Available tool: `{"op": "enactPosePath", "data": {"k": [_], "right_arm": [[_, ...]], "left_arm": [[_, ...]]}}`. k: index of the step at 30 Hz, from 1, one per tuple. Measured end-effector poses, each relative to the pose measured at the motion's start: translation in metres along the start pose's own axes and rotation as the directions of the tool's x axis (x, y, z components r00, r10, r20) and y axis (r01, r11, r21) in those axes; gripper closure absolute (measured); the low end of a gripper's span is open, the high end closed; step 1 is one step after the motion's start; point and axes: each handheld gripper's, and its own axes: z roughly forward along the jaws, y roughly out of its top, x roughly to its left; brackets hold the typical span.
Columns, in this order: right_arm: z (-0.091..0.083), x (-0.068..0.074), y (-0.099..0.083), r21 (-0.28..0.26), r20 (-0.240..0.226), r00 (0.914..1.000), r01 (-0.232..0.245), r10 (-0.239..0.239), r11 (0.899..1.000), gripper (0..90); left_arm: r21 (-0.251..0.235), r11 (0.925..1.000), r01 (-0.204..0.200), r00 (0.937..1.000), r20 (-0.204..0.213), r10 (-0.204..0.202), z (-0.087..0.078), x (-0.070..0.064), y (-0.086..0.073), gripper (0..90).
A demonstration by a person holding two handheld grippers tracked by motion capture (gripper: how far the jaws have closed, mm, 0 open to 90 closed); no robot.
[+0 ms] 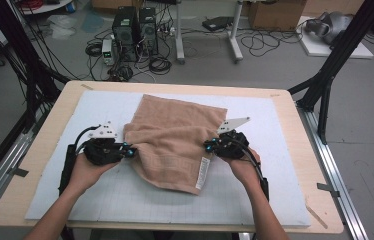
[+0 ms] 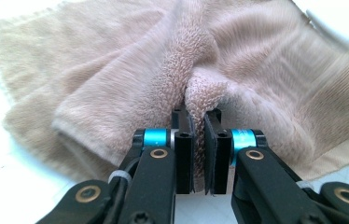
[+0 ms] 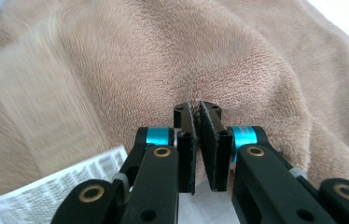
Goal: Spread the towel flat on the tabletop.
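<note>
Pinching the towel (image 1: 175, 135): left hand-held gripper (image 2: 198, 122), right hand-held gripper (image 3: 198, 114), jaws nearly closed.

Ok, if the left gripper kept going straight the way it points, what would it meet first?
More of the beige towel: the left gripper is already shut on a pinched fold, and bunched towel lies directly ahead. Farther on, probably the right gripper.

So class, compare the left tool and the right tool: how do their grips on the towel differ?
The left tool pinches a raised fold of the towel on its left side; the right tool pinches the right side. A thick bunch of cloth stands up between the left tool's jaws, while the right tool's jaws sit nearly closed on a thin bit of cloth. The white label lies nearer the right tool. Both are shut on the towel.
</note>
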Motion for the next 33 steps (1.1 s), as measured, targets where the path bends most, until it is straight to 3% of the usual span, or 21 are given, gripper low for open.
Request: {"op": "enactPosePath", "data": {"k": [3,7,11,14,18,25,30,33], "right_arm": [[0.001,-0.002,0.001,0.006,0.007,1.0000,-0.001,0.001,1.000,85.0],[0.010,-0.010,-0.003,0.035,0.019,0.9995,-0.027,0.027,0.999,84.9],[0.021,-0.020,-0.007,0.057,0.035,0.9984,-0.047,0.045,0.997,84.7],[0.023,-0.025,-0.009,0.052,0.031,0.9974,-0.066,0.065,0.996,84.2],[0.018,-0.024,-0.010,0.031,0.017,0.9976,-0.067,0.067,0.997,80.2],[0.000,-0.015,-0.012,-0.050,0.002,0.9981,-0.061,0.061,0.997,72.1],[-0.011,-0.010,-0.014,-0.073,-0.001,0.9984,-0.057,0.057,0.996,69.1],[-0.013,-0.010,-0.015,-0.077,-0.002,0.9981,-0.062,0.062,0.995,67.7]], "left_arm": [[0.009,0.9998,0.016,0.9998,-0.010,-0.015,0.001,0.006,-0.001,84.0],[0.063,0.9978,0.021,0.9996,-0.022,-0.020,0.017,0.014,-0.003,83.9],[0.105,0.9929,0.057,0.9976,-0.046,-0.052,0.040,0.024,-0.004,82.9],[0.113,0.9894,0.092,0.9951,-0.048,-0.087,0.048,0.030,-0.005,78.9],[0.100,0.9903,0.097,0.9951,-0.027,-0.095,0.040,0.028,-0.004,66.4],[0.027,0.9965,0.080,0.9967,0.013,-0.080,0.020,0.021,-0.001,52.3],[-0.043,0.9952,0.088,0.9954,0.041,-0.086,0.008,0.021,0.003,48.6],[-0.066,0.9949,0.076,0.9962,0.047,-0.073,0.010,0.021,0.003,47.8]]}}
